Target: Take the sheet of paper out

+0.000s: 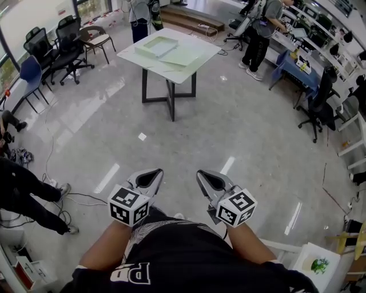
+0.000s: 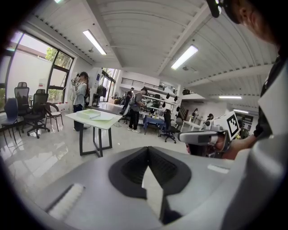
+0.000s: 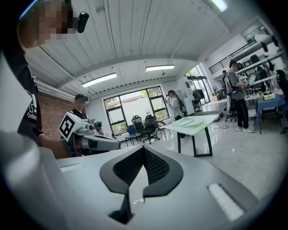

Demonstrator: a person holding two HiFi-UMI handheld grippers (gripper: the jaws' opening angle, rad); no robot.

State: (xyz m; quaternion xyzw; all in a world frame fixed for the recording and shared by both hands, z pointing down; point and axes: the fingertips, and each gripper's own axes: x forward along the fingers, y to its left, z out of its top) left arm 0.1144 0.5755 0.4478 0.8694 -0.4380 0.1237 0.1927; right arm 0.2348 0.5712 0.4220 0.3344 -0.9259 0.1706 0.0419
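A white table stands far ahead across the floor. On it lie a shallow pale green tray and a flat pale sheet beside it; which piece is the paper I cannot tell from here. The same table shows small in the left gripper view and in the right gripper view. Both grippers are held close to my body, well short of the table. My left gripper is shut with nothing in it. My right gripper is shut too, also holding nothing.
Office chairs and a blue chair stand at the back left. A person stands behind the table, another at the desks on the right. Someone's legs and floor cables lie at my left. A black chair is right.
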